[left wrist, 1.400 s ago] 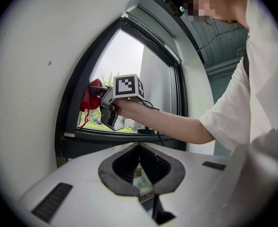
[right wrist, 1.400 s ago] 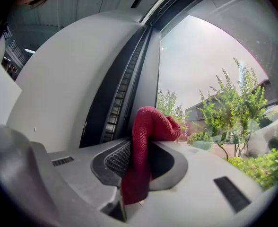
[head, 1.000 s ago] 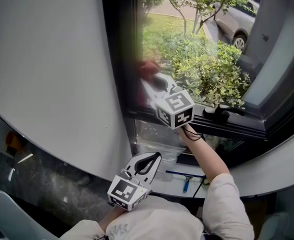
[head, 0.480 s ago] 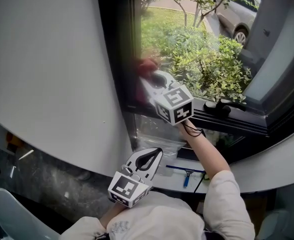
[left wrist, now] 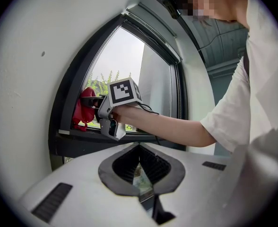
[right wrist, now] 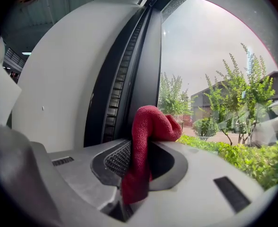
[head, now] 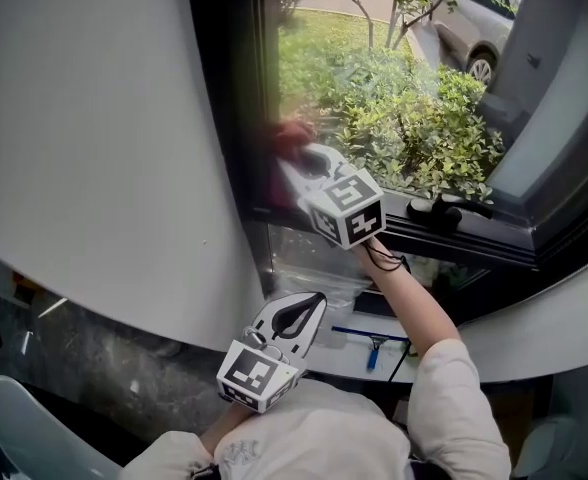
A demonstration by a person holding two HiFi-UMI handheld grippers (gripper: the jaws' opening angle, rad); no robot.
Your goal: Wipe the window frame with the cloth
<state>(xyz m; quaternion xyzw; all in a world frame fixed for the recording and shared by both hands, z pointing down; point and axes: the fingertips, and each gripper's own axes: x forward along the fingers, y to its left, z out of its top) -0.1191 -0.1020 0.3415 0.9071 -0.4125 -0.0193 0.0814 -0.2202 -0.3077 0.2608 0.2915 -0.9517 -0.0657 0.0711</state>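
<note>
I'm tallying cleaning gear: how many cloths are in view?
1. The red cloth is clamped in the right tongs, at the lower left corner of the dark window frame. More could be hidden out of view.

A pale grey wall (head: 104, 138) stood left of the dark window frame (head: 224, 88); daylight lit green shrubs (head: 414, 138) and a parked car (head: 469, 33) outside.

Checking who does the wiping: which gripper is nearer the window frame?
Right. The right gripper holds the red cloth at the window frame; the left gripper hangs lower, by the white wall.
</note>
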